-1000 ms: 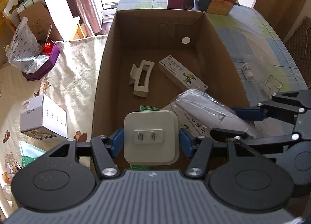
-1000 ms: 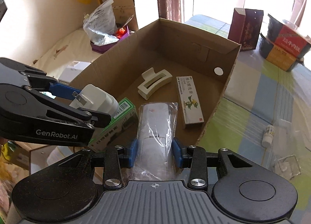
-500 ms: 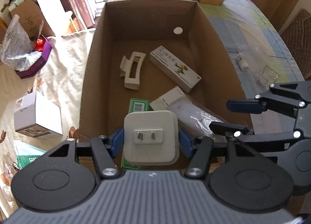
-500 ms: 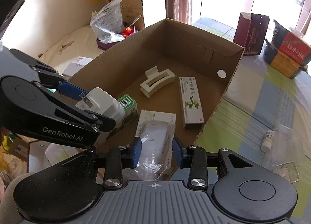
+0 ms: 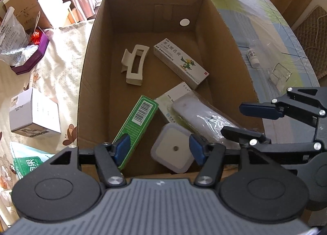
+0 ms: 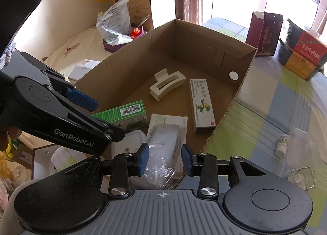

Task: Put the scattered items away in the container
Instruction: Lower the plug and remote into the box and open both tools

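With both tongs hanging over the near end of the open brown cardboard box (image 5: 96, 51), nothing is clamped: the left gripper (image 5: 159, 149) has its jaws apart and so does the right gripper (image 6: 164, 157), both empty.

Nearest, directly below and between the left blue pads (image 5: 122, 149), the white square plug adapter with rounded corners (image 5: 172, 150) lies on the box floor, tilted, clear of both pads. Judgement: it sits there because that is the drop point right under the jaws.

Below the right gripper's gap, the white oblong item in a clear plastic bag (image 6: 163, 147) lies across a white-and-pale-green flat carton (image 6: 167, 121); no pad contact. It rests close against the adapter; contact unclear.

Just left of the left gripper's left pad, a green carton with a barcode (image 5: 139, 124) lies flat on its long side, pointing away.

Further ahead: a cream plastic claw hair clip (image 5: 133, 66) to the left, a long white ointment box with a green bird print (image 5: 179, 65) to the right, both on the floor.

Outside the box, ahead-right of the right gripper on the striped tablecloth (image 6: 276, 112): a small white bottle (image 6: 282, 144) and a clear plastic piece (image 6: 302, 177). Judgement: those look like the remaining pickups.
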The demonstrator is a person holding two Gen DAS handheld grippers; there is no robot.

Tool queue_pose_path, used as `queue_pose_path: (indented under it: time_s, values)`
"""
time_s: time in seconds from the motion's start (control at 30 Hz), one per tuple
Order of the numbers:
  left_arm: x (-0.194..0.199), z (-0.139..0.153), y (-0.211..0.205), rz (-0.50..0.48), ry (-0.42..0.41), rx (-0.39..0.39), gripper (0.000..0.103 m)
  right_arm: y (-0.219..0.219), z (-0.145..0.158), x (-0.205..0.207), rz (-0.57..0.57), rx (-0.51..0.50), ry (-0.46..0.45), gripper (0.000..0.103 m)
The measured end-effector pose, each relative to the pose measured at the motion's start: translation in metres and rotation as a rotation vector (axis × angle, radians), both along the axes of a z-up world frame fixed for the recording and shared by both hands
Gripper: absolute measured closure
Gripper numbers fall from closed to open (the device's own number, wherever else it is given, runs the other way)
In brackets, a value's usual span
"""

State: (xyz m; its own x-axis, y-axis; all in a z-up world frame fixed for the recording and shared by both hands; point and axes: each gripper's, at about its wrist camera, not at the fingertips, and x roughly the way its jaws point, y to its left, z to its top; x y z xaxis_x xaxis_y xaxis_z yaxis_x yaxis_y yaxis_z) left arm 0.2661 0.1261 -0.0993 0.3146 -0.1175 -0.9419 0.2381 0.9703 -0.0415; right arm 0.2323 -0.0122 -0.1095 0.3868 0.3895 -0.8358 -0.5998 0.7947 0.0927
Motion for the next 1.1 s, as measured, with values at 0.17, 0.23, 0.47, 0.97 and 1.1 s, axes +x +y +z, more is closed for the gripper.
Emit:
queue_pose_path:
  time_s: [0.17, 0.23, 0.47, 0.97, 1.1]
  values:
    - [-0.001, 0.001, 0.000, 0.002, -0.002, 0.003, 0.043, 0.000, 0.001, -0.001, 0.005, -0.004, 0.002, 0.060]
    - [-0.001, 0.002, 0.001, 0.005, -0.004, 0.003, 0.043, 0.001, 0.002, -0.002, 0.005, -0.006, 0.002, 0.060]
    - [-0.002, 0.008, 0.003, 0.016, -0.022, 0.014, 0.043, 0.001, 0.009, -0.008, 0.007, 0.024, -0.002, 0.029]
    - [-0.024, 0.029, 0.006, 0.051, -0.098, 0.060, 0.026, -0.001, 0.030, -0.030, -0.063, -0.012, -0.084, 0.000]
    - [-0.033, 0.037, 0.007, 0.081, -0.124, 0.084, 0.020, -0.005, 0.036, -0.037, -0.083, -0.010, -0.077, 0.000]
